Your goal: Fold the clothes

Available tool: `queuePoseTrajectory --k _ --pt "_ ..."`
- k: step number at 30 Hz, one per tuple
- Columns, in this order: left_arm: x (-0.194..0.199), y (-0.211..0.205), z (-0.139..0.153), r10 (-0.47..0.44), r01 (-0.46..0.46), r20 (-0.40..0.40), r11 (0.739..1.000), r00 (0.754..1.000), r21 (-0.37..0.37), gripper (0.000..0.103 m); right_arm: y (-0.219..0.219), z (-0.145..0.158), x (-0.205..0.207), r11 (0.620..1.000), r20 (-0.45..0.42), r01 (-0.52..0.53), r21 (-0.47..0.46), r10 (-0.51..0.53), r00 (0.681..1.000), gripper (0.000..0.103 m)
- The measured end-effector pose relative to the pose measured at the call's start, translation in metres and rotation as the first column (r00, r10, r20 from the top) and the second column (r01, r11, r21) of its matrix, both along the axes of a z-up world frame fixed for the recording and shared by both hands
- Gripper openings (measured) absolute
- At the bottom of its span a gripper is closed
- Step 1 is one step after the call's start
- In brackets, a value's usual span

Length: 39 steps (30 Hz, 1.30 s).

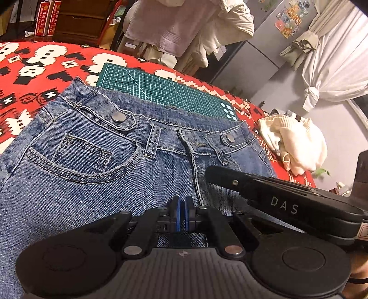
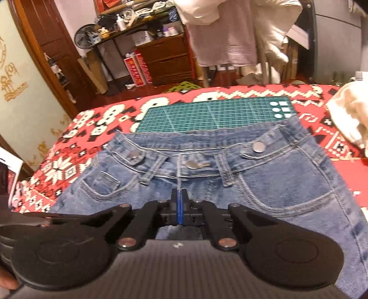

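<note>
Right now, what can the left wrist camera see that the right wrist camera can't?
Only the left wrist view shows the knotted white curtain, the stickers on a grey cabinet, and the right gripper reaching across from the side. Only the right wrist view shows the small fan, the cluttered shelf and the wooden door frame. Both show the blue jeans lying front side up, their waistband over the green cutting mat, the red patterned cloth, and a cream garment at the side.

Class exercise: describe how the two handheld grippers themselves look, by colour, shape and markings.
Both the left gripper and right gripper are black, with blue finger pads, two round discs, silver pivot bolts and a ribbed grey base. The right one's side reads "DAS".
</note>
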<state>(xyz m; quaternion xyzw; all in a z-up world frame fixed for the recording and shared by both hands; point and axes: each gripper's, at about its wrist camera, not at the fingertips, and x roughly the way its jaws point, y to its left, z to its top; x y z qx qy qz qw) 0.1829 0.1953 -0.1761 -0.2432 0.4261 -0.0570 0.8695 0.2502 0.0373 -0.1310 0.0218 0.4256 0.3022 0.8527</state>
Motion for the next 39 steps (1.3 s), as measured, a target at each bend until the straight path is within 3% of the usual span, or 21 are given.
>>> queuePoseTrajectory --k 5,14,19,23,27,33,39 --pt "-0.004 0.001 0.004 -0.007 0.007 0.008 1.000 1.000 -0.001 0.003 0.003 -0.010 -0.011 0.999 -0.040 -0.015 -0.032 0.014 0.999 0.001" --pt "-0.023 -0.002 0.009 -0.006 0.006 -0.014 1.000 1.000 0.025 0.004 -0.008 -0.002 -0.044 0.999 -0.082 -0.044 -0.027 0.042 0.996 0.003" --pt "-0.043 -0.003 0.017 0.002 -0.002 -0.005 0.997 1.000 0.075 0.006 -0.031 0.021 -0.067 0.999 0.000 -0.012 -0.049 0.012 1.000 0.013" --pt "-0.060 -0.011 0.015 -0.005 0.007 -0.013 0.993 1.000 0.120 0.023 -0.048 0.023 -0.083 0.997 0.031 0.003 -0.081 -0.001 1.000 0.021" --pt "-0.076 -0.019 0.013 -0.013 0.016 -0.022 0.986 1.000 0.165 0.022 -0.055 0.015 -0.099 0.990 0.038 0.005 -0.140 0.000 0.999 0.021" --pt "-0.100 -0.030 0.010 -0.024 0.031 -0.035 0.973 0.999 0.231 0.023 -0.058 0.000 -0.123 0.984 -0.023 -0.020 -0.178 0.016 1.000 0.025" --pt "-0.125 -0.039 0.010 -0.043 0.054 -0.047 0.963 0.998 0.264 0.025 -0.062 0.000 -0.158 0.972 -0.007 -0.061 -0.228 0.061 0.998 0.032"
